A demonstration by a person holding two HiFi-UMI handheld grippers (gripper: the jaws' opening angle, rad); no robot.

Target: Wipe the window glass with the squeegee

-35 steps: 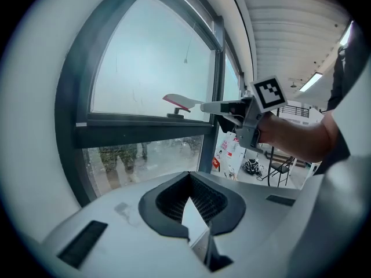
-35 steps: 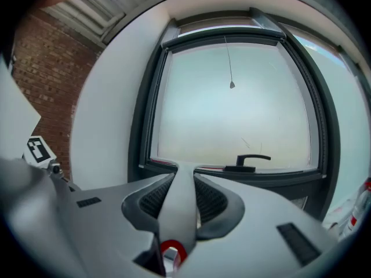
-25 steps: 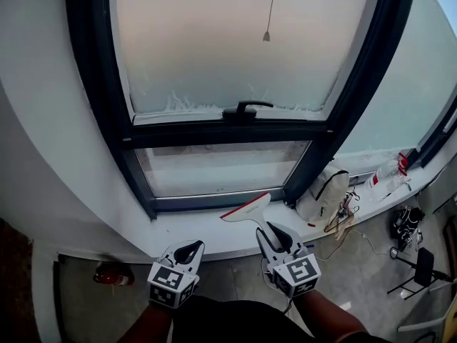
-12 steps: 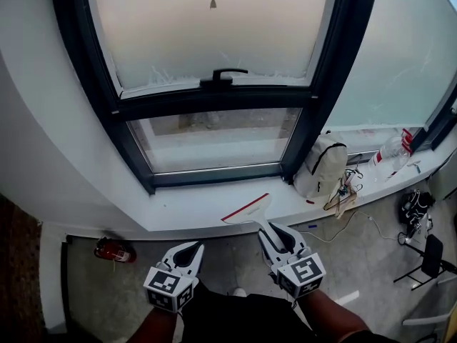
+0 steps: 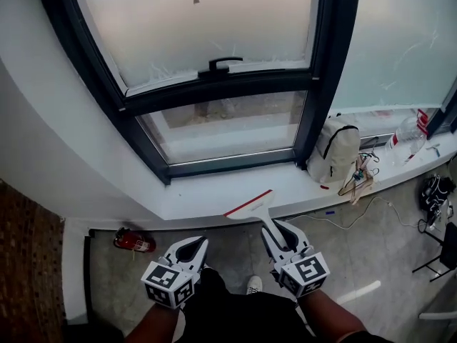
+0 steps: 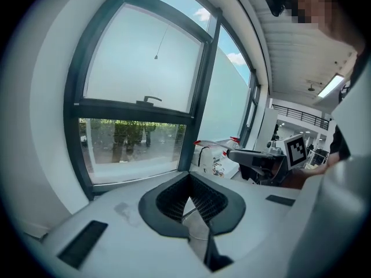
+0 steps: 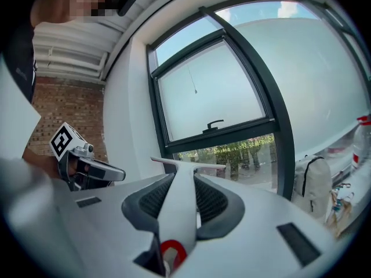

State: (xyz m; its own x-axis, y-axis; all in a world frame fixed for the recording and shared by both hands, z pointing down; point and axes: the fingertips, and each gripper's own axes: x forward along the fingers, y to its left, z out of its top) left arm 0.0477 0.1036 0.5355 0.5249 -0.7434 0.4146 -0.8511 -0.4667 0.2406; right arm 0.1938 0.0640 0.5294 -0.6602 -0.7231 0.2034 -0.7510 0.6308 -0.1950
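Squeegee (image 5: pixel 253 205) handle clamped in right claw (image 5: pixel 275 229), blade ahead, below window glass (image 5: pixel 221 123)

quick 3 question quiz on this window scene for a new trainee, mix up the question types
1. Multiple choice: what is clamped in the right gripper? A a cloth; B the squeegee; C nothing.
2. True or false: the squeegee's blade is off the window glass, not touching it.
3. Short answer: what stands on the sill just right of the dark frame post?
Key: 1 B. 2 True. 3 A white backpack.
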